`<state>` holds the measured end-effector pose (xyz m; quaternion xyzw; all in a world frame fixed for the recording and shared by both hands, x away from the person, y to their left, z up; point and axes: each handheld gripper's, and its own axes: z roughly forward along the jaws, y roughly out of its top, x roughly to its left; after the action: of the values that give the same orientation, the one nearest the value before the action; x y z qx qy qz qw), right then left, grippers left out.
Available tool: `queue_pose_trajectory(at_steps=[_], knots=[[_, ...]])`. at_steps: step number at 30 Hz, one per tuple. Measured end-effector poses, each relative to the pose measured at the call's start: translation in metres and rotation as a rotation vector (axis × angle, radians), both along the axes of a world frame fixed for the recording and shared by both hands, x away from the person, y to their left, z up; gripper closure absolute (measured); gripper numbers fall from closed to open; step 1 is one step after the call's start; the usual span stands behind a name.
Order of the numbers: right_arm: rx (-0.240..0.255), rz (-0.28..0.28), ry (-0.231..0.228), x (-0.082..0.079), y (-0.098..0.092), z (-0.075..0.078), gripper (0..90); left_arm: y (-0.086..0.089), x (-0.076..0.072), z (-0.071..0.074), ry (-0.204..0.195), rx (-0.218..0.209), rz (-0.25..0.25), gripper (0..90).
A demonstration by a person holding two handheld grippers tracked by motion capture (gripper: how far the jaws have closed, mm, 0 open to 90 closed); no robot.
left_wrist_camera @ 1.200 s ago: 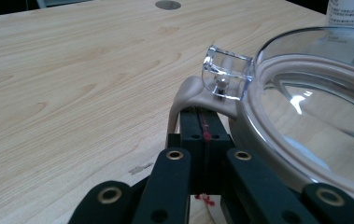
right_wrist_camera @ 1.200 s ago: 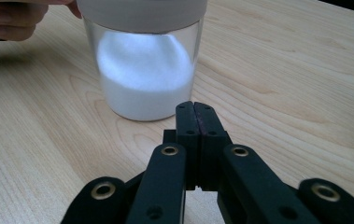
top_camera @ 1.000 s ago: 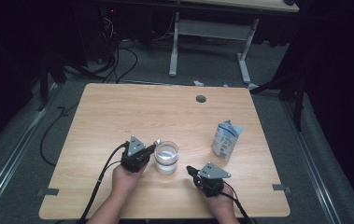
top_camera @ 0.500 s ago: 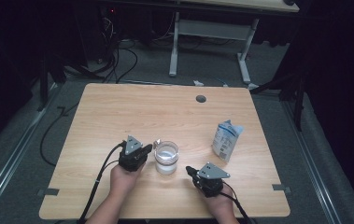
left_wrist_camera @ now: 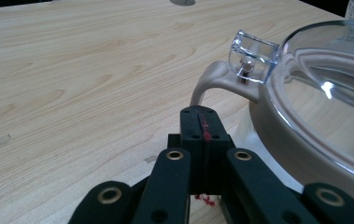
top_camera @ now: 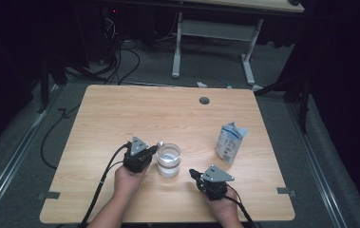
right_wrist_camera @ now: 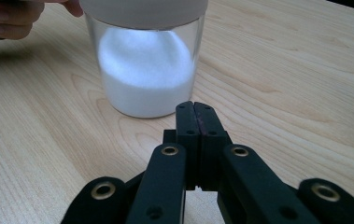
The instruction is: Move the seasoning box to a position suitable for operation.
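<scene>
Seen from the high view, the jar [top_camera: 168,160] stands near the surface's [top_camera: 120,114] front edge, left tongs [top_camera: 157,145] touching-close beside it. Left gripper view: my tongs [left_wrist_camera: 201,122] pressed together, latch [left_wrist_camera: 253,57] just ahead-right. Right gripper view: tongs [right_wrist_camera: 195,114] pressed together, jar [right_wrist_camera: 145,70] straight ahead, apart.

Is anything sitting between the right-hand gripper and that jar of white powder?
Nothing visible is. In the right gripper view only bare table lies between the right gripper, its jaws closed together, and the jar. The pouch stands off to the side, out of the way.
</scene>
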<state>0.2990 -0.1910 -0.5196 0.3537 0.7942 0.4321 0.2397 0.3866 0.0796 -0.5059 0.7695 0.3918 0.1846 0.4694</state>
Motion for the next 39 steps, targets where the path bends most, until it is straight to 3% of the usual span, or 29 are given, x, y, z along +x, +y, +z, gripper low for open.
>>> queue_pose_trajectory(at_steps=[28,34,39], knots=[[-0.013,-0.004,0.017,0.002,0.001,-0.004,89.6,-0.002,0.018,-0.004,-0.001,-0.012,-0.023,90.0],[-0.007,-0.003,0.015,0.001,0.0,-0.004,89.6,0.005,0.009,-0.001,-0.01,-0.01,-0.007,90.0],[-0.003,0.003,0.016,0.0,0.001,-0.003,89.7,0.014,-0.011,-0.003,-0.006,-0.01,0.001,90.0]])
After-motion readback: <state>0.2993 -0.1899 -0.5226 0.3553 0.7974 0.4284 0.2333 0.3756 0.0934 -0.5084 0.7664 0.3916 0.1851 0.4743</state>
